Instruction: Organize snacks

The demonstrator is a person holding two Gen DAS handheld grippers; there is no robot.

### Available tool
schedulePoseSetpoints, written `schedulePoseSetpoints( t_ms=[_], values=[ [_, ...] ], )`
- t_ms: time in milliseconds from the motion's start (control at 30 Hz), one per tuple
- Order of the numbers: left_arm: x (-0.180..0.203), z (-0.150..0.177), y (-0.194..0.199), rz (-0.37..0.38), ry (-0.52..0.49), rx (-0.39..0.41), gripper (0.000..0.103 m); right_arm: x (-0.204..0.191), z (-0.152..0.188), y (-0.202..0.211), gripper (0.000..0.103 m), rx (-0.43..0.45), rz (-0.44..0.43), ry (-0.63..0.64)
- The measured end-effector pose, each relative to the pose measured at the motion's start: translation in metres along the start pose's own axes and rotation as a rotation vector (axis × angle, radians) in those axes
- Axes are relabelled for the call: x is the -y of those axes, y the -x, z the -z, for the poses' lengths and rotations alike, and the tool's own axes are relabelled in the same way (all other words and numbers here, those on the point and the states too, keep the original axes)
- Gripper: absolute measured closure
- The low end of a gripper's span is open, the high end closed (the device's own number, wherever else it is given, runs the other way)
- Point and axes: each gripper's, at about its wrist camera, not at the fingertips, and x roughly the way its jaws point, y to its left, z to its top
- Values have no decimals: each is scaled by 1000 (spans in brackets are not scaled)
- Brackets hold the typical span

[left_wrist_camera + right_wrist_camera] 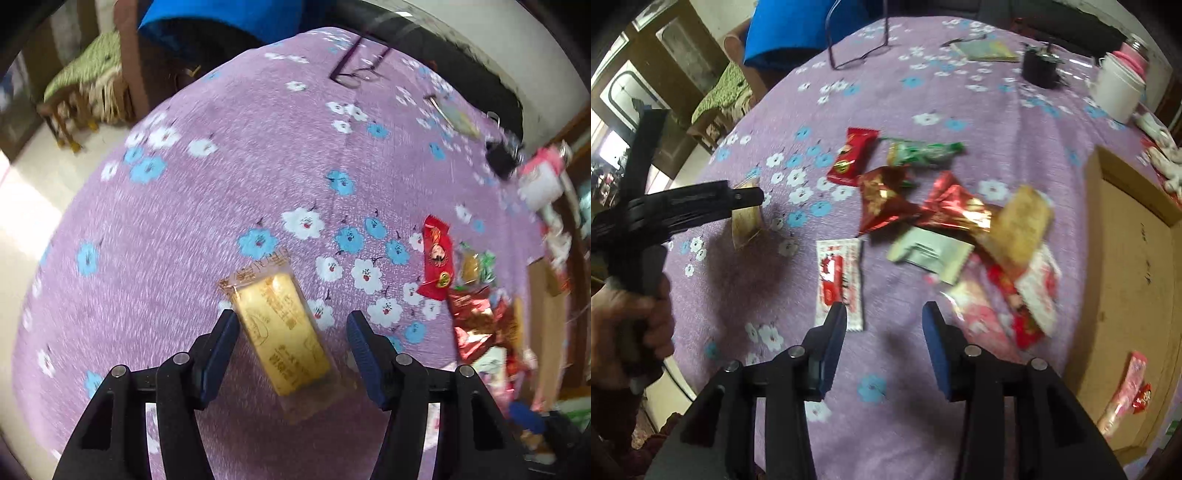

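Observation:
My left gripper (291,325) is open, its jaws on either side of a yellow cake bar in a clear wrapper (282,332) lying on the purple flowered tablecloth (207,206); the left finger seems to touch it. In the right wrist view the left gripper (746,197) hovers over that bar (746,223). My right gripper (882,317) is open and empty above the cloth, next to a white-and-red sachet (839,280). A pile of snacks (945,221) lies ahead: red packets, a green one, a yellow biscuit pack, pink wrappers. The cardboard box (1130,280) holds a pink snack (1123,395).
A white mug (1115,92), a black holder (1039,70), a notepad (990,50) and eyeglasses (857,55) sit at the table's far side. A chair with a green cushion (716,99) stands beyond the left edge. The snack pile also shows in the left wrist view (476,310).

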Motion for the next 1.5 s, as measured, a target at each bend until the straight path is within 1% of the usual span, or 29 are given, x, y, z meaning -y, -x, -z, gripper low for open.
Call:
schedulePoseSetpoints(
  t_ms=[33,100,167,200,267,367,500,700,767,833,900,1000,1067,1100,1133,1167,1233,1267,1300,1333,1500],
  values=[
    [4,2,-1,-18,-35,15,47,2,2,2,60,2,-7,-3],
    [12,7,-2,-76,-106,44,57,3,1,2,56,7,-19,-4],
    [20,19,0,-73,-172,67,58,7,-2,4,55,9,-30,-10],
    [23,25,2,-61,-200,72,62,3,-4,2,55,8,-38,-17],
    [30,38,6,-29,-248,73,62,4,-6,0,55,4,-47,-26],
    [38,61,14,-25,-313,80,62,3,-10,-4,55,-3,-56,-31],
    [36,72,20,-13,-322,80,62,-7,-13,-12,55,-19,-72,-18],
    [27,72,22,-2,-325,70,62,-24,-25,-33,53,-50,-71,-4],
    [30,72,20,-13,-345,73,59,-29,-28,-39,52,-56,-63,2],
    [33,69,18,-10,-362,67,47,-35,-31,-46,49,-71,-43,20],
    [34,68,16,-10,-369,63,41,-40,-33,-52,49,-82,-22,31],
    [36,65,14,-10,-394,80,41,-44,-35,-58,49,-90,-8,43],
    [36,64,14,-10,-414,104,50,-48,-37,-62,49,-93,11,57],
    [35,63,14,-8,-418,109,61,-51,-38,-63,49,-90,28,70],
    [35,61,14,-7,-420,113,64,-55,-38,-64,49,-89,47,84],
    [35,61,14,-5,-419,115,64,-59,-39,-66,49,-87,78,101],
    [34,62,14,-3,-422,124,67,-64,-39,-70,51,-92,91,115],
    [34,63,14,-2,-427,130,67,-65,-38,-71,63,-96,88,115],
    [34,64,15,-2,-432,133,67,-66,-38,-71,70,-90,113,124],
    [34,64,15,0,-434,134,67,-68,-38,-72,70,-88,128,133],
    [35,68,16,10,-439,134,67,-63,-33,-71,70,-84,131,105]
  ],
)
